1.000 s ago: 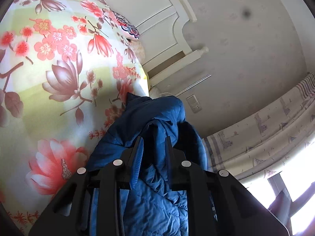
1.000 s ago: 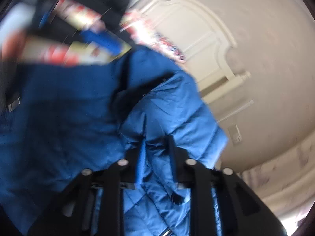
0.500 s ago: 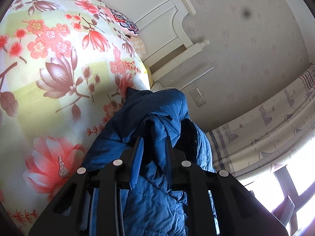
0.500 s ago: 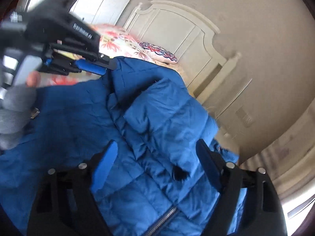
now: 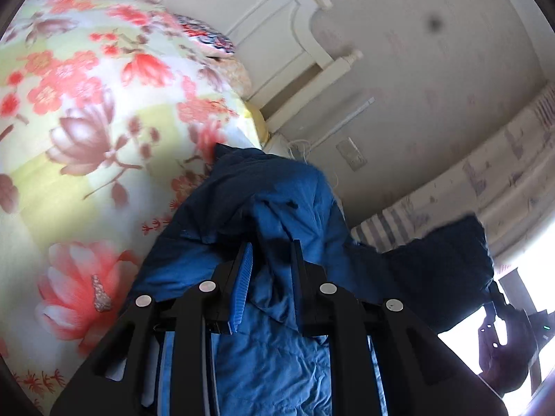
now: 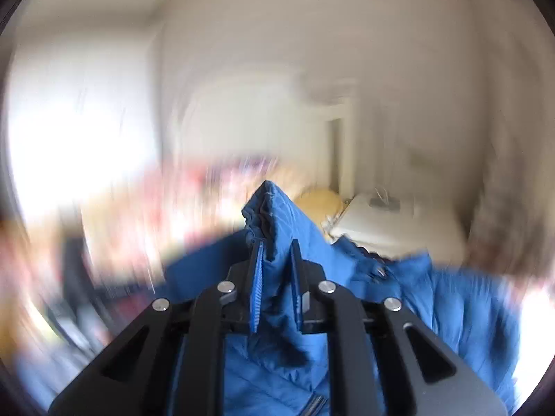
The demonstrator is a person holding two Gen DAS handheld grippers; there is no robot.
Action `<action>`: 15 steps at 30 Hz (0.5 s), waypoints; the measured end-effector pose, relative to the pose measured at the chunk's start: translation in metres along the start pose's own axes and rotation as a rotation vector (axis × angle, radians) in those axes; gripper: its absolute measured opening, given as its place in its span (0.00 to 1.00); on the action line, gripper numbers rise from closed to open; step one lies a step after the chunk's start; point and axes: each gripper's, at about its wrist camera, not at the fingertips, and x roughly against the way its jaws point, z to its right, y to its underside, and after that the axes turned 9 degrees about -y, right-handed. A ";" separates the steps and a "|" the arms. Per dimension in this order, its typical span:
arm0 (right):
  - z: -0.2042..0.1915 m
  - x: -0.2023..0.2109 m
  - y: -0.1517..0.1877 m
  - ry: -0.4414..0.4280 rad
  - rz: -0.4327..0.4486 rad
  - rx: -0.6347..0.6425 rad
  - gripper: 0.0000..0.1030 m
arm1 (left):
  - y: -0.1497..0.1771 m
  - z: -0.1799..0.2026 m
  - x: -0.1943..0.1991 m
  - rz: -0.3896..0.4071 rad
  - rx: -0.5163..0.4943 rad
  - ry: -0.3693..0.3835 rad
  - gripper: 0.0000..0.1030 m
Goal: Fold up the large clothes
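Observation:
A blue padded jacket (image 5: 263, 201) is bunched over the floral bedspread (image 5: 79, 111). My left gripper (image 5: 270, 249) is shut on a fold of the jacket, which fills the gap between its fingers. In the right wrist view my right gripper (image 6: 275, 246) is shut on another fold of the jacket (image 6: 274, 208), which sticks up past the fingertips. More of the jacket (image 6: 433, 294) hangs to the right. The right gripper also shows in the left wrist view (image 5: 499, 315), at the far right, holding a dark part of the jacket raised. The right wrist view is heavily motion-blurred.
A white headboard (image 5: 270, 24) and a patterned pillow (image 5: 204, 38) lie at the bed's far end. A wall with a socket (image 5: 350, 152), a curtain (image 5: 513, 159) and a bright window (image 5: 534, 270) are to the right. A white bedside table (image 6: 392, 222) stands beyond the jacket.
My right gripper, open half a second ago, has shut on a jacket fold and swung fast, lifting part of the jacket at the right. My left gripper keeps its hold.

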 end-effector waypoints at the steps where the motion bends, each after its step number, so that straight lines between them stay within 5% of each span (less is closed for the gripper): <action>1: 0.033 0.023 -0.005 -0.013 0.073 -0.151 0.13 | 0.002 0.005 0.000 -0.002 -0.027 -0.006 0.12; 4: 0.113 0.067 0.008 0.027 0.162 -0.474 0.21 | 0.007 0.018 0.000 0.001 -0.096 -0.018 0.12; 6: 0.159 0.073 0.035 0.131 0.063 -0.603 0.61 | 0.008 0.019 0.002 0.012 -0.110 -0.027 0.12; 9: 0.185 0.077 0.073 0.138 0.005 -0.724 0.63 | 0.007 0.015 0.005 0.031 -0.088 -0.035 0.12; 15: 0.188 0.073 0.088 0.144 -0.016 -0.751 0.63 | 0.005 0.007 0.004 0.030 -0.052 -0.050 0.12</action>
